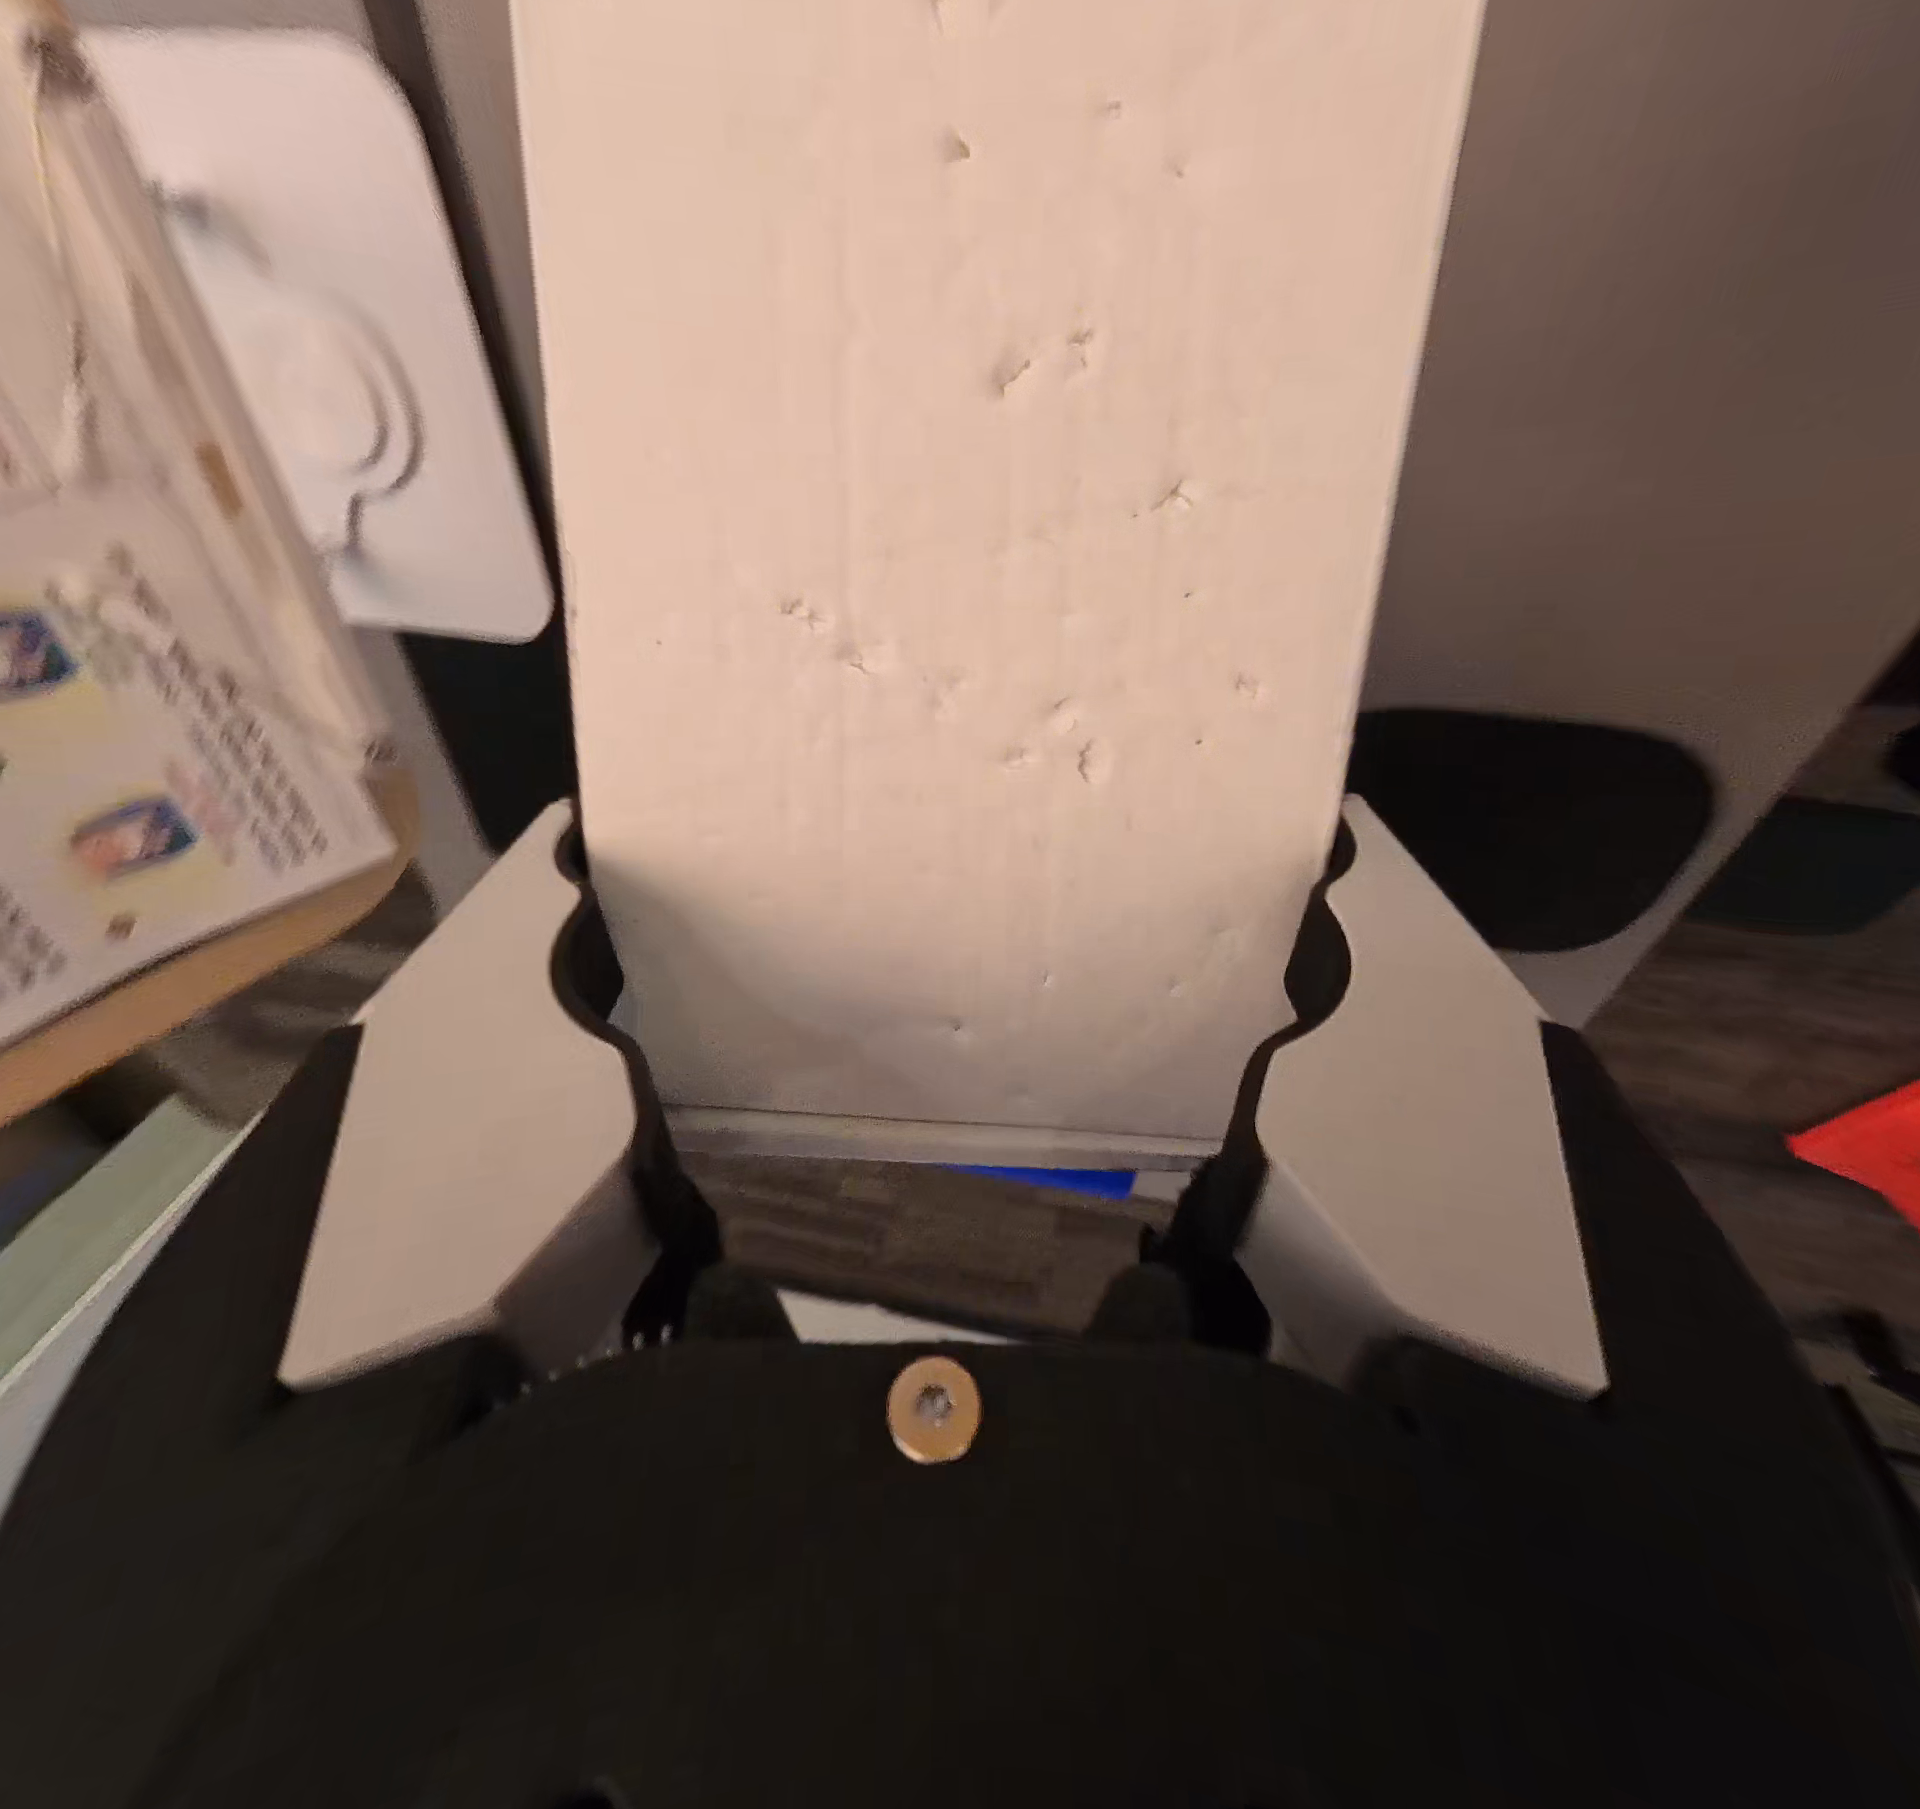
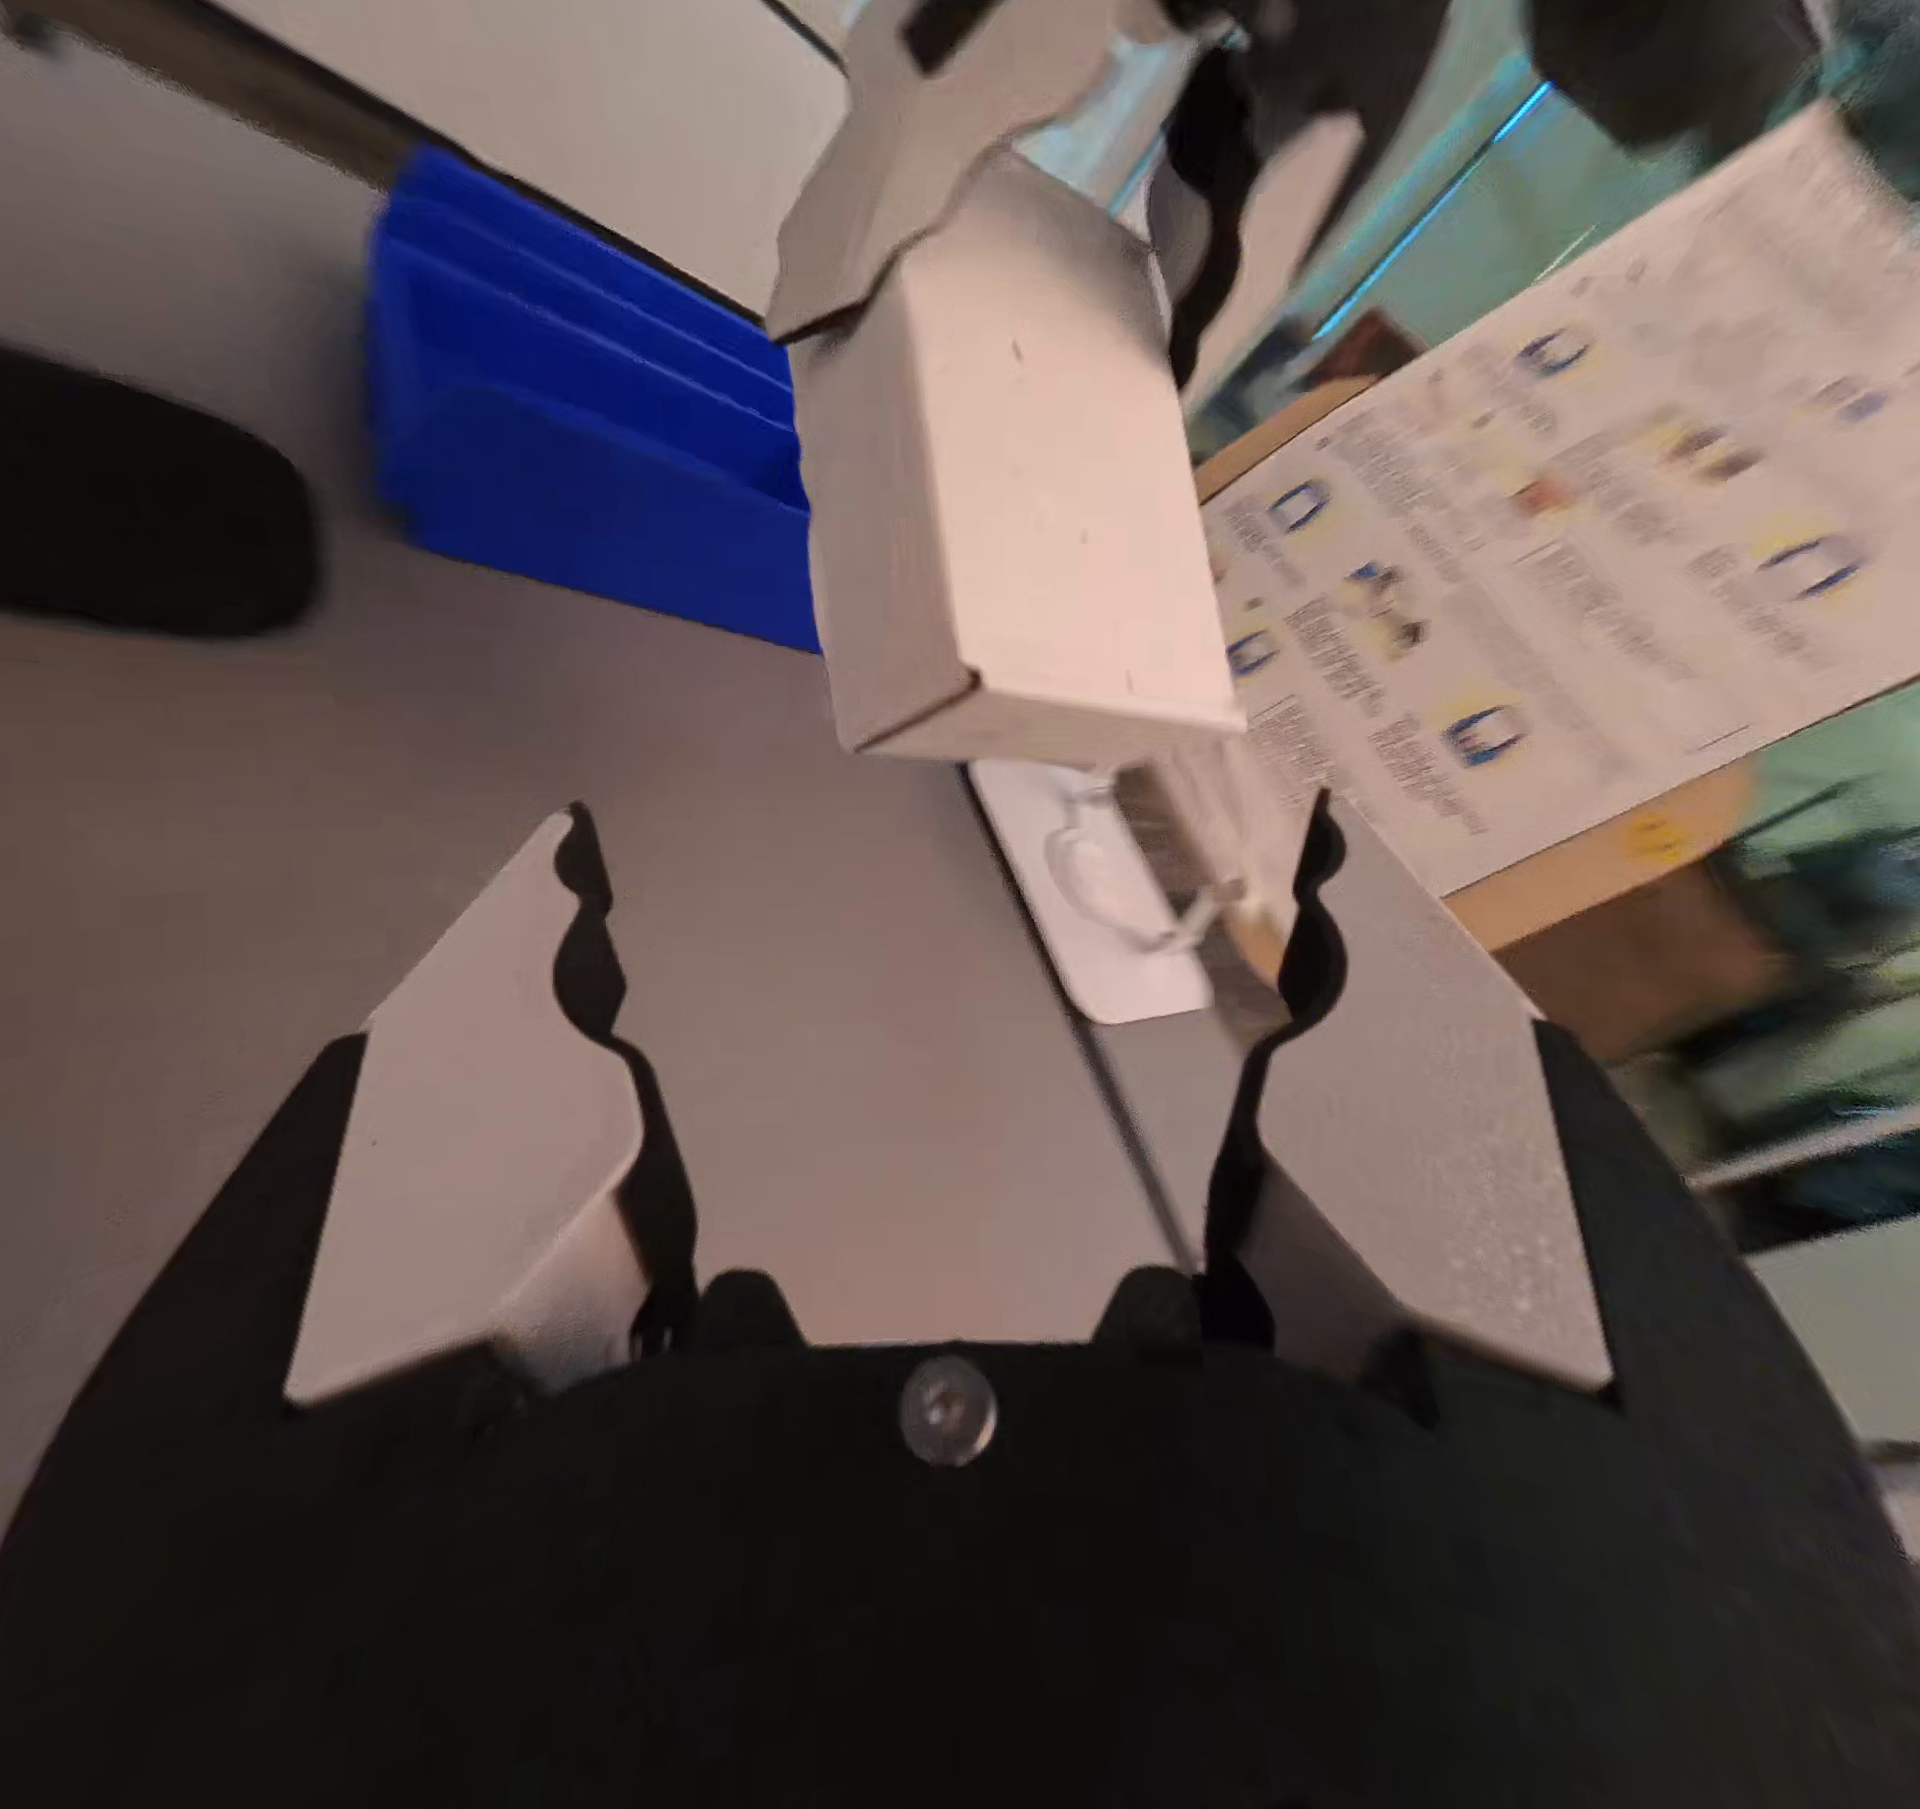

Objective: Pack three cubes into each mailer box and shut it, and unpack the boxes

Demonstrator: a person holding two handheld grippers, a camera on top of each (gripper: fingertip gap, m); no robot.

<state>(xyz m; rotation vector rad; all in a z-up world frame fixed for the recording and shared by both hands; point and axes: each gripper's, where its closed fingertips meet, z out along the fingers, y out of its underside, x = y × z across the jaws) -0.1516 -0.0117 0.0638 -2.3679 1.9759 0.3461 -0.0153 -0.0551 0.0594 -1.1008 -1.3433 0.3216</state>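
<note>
A white mailer box (image 1: pixel 966 512) fills the middle of the left wrist view, closed and dented on its facing side. My left gripper (image 1: pixel 961 886) is shut on its near end and holds it off the table. The same box (image 2: pixel 997 512) shows in the right wrist view, hanging from the left gripper's fingers (image 2: pixel 914 170) at the top. My right gripper (image 2: pixel 951 855) is open and empty, just below the box's free end and apart from it. No cubes show clearly; a red shape (image 1: pixel 1870 1151) sits at the right edge of the left wrist view.
A blue ribbed bin (image 2: pixel 582 450) stands on the grey table (image 2: pixel 520 876) behind the box. A printed sheet on cardboard (image 2: pixel 1558 564) lies to the right; it also shows at the left (image 1: pixel 156 751). A white plastic tray (image 2: pixel 1122 907) lies beneath the box. A dark oval pad (image 2: pixel 135 502) is left.
</note>
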